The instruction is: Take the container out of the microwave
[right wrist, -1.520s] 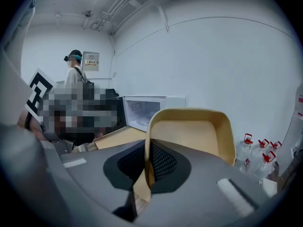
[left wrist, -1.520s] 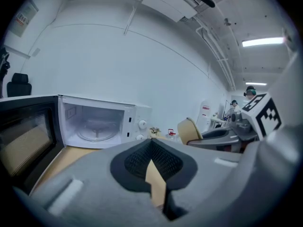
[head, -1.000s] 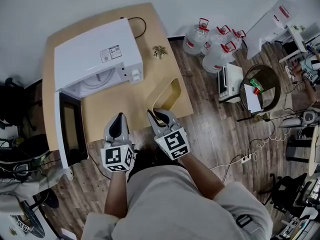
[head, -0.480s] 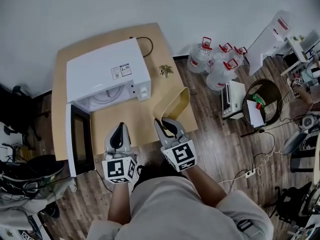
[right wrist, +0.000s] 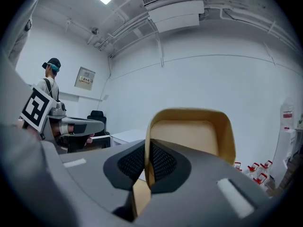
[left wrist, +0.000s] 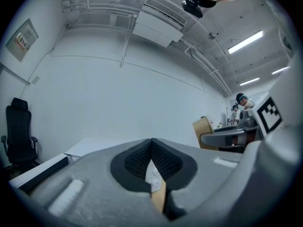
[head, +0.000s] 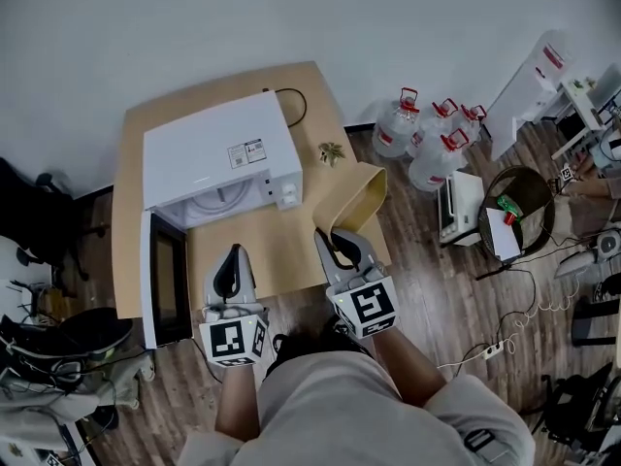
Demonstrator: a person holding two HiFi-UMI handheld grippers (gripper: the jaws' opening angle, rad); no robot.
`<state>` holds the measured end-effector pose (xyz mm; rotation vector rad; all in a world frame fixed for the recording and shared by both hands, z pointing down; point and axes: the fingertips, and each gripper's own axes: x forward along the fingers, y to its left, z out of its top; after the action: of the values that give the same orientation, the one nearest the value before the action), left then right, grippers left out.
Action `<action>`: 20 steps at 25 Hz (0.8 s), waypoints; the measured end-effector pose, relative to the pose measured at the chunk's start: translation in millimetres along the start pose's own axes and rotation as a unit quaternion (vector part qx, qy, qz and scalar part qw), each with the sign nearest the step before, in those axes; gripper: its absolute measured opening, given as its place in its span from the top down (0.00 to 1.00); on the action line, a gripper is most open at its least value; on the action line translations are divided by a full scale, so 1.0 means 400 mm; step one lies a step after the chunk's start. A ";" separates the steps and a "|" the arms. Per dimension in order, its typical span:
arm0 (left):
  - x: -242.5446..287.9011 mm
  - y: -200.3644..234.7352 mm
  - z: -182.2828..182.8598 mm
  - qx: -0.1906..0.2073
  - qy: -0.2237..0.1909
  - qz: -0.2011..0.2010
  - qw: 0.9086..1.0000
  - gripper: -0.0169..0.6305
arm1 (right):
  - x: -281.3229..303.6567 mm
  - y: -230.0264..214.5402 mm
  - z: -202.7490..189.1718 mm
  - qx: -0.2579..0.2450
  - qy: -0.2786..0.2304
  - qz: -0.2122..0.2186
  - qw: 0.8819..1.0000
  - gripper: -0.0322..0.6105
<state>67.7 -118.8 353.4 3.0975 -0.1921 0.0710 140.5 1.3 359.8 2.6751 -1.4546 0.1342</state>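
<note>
The white microwave (head: 221, 158) sits on the wooden table (head: 136, 212) with its door (head: 165, 280) swung open toward me. The tan container (head: 354, 197) is outside it, tipped on edge over the table's right front corner. My right gripper (head: 335, 246) is shut on its rim. In the right gripper view the container (right wrist: 189, 136) rises ahead of the right gripper (right wrist: 147, 160), its wall pinched between the pads. My left gripper (head: 230, 270) hovers over the table's front edge below the microwave. The left gripper (left wrist: 152, 155) is shut and holds nothing.
A small dried plant ornament (head: 331, 151) lies right of the microwave, and a black cable (head: 291, 105) runs behind it. Several water jugs (head: 427, 134) stand on the wooden floor at right, near a small appliance (head: 453, 207). A black chair (head: 29, 202) is at left.
The head camera has shifted, so everything sits lower and further right in the picture. My right gripper keeps hold of the container, now a little farther from me. The left gripper stays shut.
</note>
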 end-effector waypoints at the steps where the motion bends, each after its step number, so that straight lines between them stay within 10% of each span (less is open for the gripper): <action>1: 0.000 0.002 0.002 0.000 -0.001 0.002 1.000 0.97 | 0.001 -0.003 0.004 -0.001 -0.002 -0.001 1.000 0.92; 20: -0.002 -0.035 0.012 0.002 -0.002 0.003 1.000 0.97 | -0.023 -0.005 0.015 -0.008 -0.008 0.004 1.000 0.92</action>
<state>69.0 -105.2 348.2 3.1019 -0.2028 0.0658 137.5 9.5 352.8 2.6642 -1.4660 0.1008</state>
